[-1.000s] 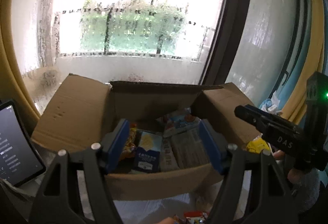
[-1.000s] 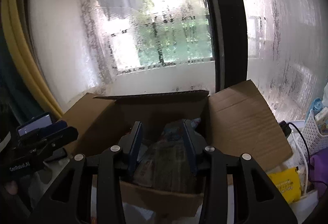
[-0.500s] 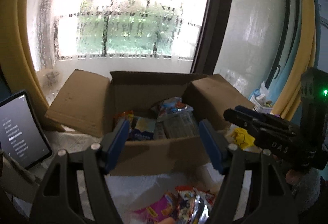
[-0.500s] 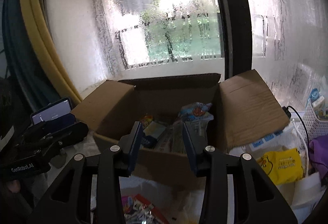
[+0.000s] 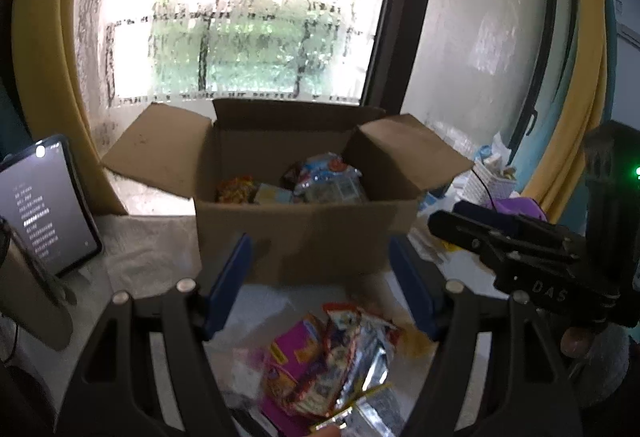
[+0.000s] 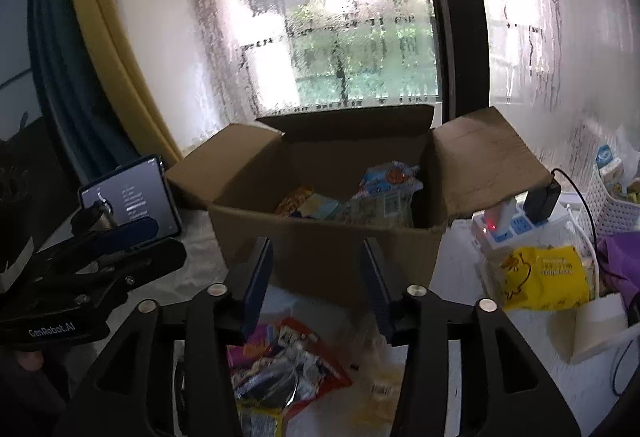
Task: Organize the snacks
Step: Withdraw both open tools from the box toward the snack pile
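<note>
- Facing the cardboard box (image 5: 304, 237), we hold the left claw (image 5: 320, 285) spread wide, nothing between its blue pads.
- We see the right claw (image 6: 316, 283) likewise parted and empty, just short of the box's near wall.
- We note the box stands open on the white surface (image 5: 148, 257), flaps out, before the window (image 5: 248, 37).
- We count several snacks inside the box (image 6: 372, 193), leaning toward its right side.
- We see a loose pile of snack packets (image 5: 332, 361) on the surface in front of the box, below both claws.
- We log a tablet (image 5: 44, 205) to the left, a yellow bag (image 6: 544, 277) and a power strip (image 6: 516, 225) to the right.
</note>
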Available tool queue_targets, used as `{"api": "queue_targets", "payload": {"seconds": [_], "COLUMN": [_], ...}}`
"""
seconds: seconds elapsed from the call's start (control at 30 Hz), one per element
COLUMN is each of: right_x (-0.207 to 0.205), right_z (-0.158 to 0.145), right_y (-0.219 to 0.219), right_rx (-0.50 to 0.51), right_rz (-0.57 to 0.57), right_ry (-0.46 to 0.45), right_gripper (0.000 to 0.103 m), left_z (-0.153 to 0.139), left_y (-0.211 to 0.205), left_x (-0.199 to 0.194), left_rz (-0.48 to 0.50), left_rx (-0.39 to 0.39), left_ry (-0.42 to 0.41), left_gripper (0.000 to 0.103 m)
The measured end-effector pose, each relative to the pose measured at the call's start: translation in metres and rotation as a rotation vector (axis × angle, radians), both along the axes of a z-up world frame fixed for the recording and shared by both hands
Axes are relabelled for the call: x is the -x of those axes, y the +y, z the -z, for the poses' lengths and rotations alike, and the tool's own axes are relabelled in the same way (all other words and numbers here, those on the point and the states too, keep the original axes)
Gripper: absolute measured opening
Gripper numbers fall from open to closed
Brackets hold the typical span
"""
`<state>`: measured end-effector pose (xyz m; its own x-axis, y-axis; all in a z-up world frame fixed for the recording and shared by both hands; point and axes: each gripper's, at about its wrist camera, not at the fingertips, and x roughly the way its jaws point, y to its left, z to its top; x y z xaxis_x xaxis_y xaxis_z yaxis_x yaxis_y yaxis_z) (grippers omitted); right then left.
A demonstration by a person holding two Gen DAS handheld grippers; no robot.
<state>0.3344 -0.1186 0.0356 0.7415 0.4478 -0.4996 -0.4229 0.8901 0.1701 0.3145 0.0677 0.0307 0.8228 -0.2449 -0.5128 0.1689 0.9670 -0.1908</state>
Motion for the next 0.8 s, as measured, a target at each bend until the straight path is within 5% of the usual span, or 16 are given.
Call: {"api": "queue_targets", "payload": {"seconds": [0.8], "right_x": [0.064], "right_z": [0.056], "right_y": [-0.005], "right_rx": [0.011], "right_rz": [-0.044], "right_ry": [0.096], "right_gripper": [0.057], "left_z": [0.054], "left_y": [-0.006], "left_x": [0.066], "left_rz": [-0.025], "left_rx": [0.008], "left_ry": [0.085], "left_gripper": [0.073]}}
